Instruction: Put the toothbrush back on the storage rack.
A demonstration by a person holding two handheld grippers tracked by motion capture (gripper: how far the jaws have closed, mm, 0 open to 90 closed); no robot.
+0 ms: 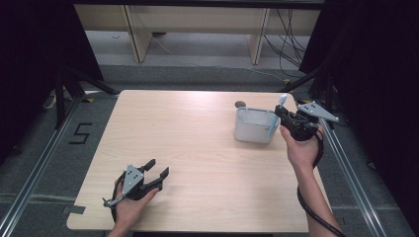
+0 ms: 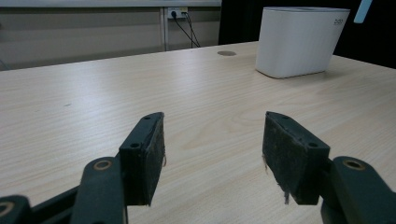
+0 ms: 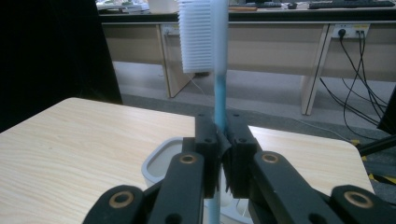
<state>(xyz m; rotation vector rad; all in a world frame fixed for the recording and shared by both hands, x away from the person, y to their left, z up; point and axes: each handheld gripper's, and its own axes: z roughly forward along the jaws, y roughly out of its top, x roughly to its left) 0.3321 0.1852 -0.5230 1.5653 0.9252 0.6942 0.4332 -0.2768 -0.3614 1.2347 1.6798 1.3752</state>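
Left gripper (image 1: 157, 174) rests low over the near-left part of the counter (image 1: 197, 163), held in the person's left hand (image 1: 129, 206), its jaws spread wide with bare wood between them. Ahead of it and to its right, well apart, stands a white container (image 2: 299, 41). Beyond that container's right side, the right gripper (image 1: 279, 112), held in the right hand (image 1: 302, 148), is clamped on a toothbrush (image 3: 212, 51). The blue handle runs upright between the jaws, bristle head above them, lower end reaching down toward the container's opening (image 3: 161, 161) just beneath.
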